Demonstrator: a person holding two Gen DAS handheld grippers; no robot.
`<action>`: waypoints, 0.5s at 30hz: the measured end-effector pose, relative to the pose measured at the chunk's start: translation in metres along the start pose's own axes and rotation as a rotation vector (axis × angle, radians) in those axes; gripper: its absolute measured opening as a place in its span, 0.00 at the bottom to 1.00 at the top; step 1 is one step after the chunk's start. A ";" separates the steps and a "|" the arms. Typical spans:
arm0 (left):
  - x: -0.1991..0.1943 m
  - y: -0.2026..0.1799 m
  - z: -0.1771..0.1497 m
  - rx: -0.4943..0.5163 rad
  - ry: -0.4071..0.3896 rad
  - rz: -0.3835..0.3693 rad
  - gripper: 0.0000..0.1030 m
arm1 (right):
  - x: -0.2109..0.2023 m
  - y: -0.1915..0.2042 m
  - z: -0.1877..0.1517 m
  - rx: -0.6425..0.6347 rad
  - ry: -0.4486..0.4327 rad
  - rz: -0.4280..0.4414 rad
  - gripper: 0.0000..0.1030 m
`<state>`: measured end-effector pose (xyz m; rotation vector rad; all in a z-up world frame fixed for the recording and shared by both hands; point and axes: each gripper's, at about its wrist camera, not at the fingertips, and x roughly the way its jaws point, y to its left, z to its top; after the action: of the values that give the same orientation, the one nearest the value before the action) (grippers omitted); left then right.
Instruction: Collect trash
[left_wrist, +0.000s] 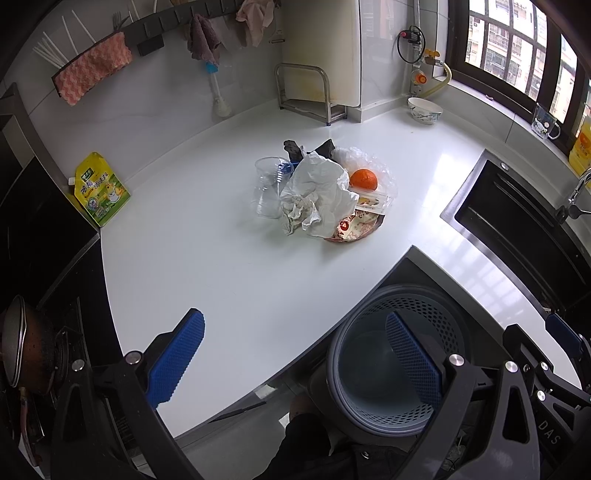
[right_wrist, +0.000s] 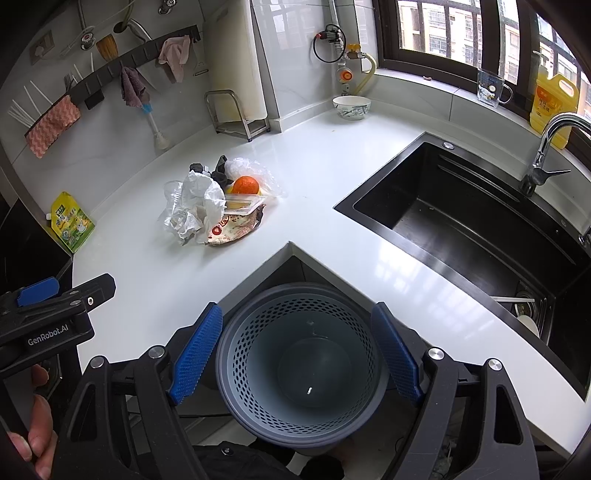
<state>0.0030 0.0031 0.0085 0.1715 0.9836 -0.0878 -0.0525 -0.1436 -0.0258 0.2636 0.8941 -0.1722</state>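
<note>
Grey bin framed upright, mouth upward, between spread right gripper fingers. Sink interior seen only by right view. Left gripper spread, empty. Trash pile untouched on counter.

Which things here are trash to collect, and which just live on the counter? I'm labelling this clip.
For the job:
crumpled white paper
clear plastic cup
orange
snack wrapper
grey perforated bin

Just lying about:
green pouch
patterned bowl
glass mug
oil bottle
</note>
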 end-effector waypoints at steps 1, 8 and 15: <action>0.000 0.001 0.001 0.000 0.000 0.000 0.94 | 0.000 0.000 0.000 0.000 0.000 0.000 0.77; -0.001 -0.002 -0.002 0.001 -0.002 0.000 0.94 | 0.000 -0.002 0.001 0.002 0.000 0.001 0.77; 0.000 -0.002 -0.002 0.001 -0.002 0.001 0.94 | -0.001 -0.003 0.001 0.002 -0.001 0.002 0.77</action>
<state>0.0005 0.0017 0.0074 0.1725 0.9814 -0.0873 -0.0527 -0.1470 -0.0248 0.2667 0.8930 -0.1713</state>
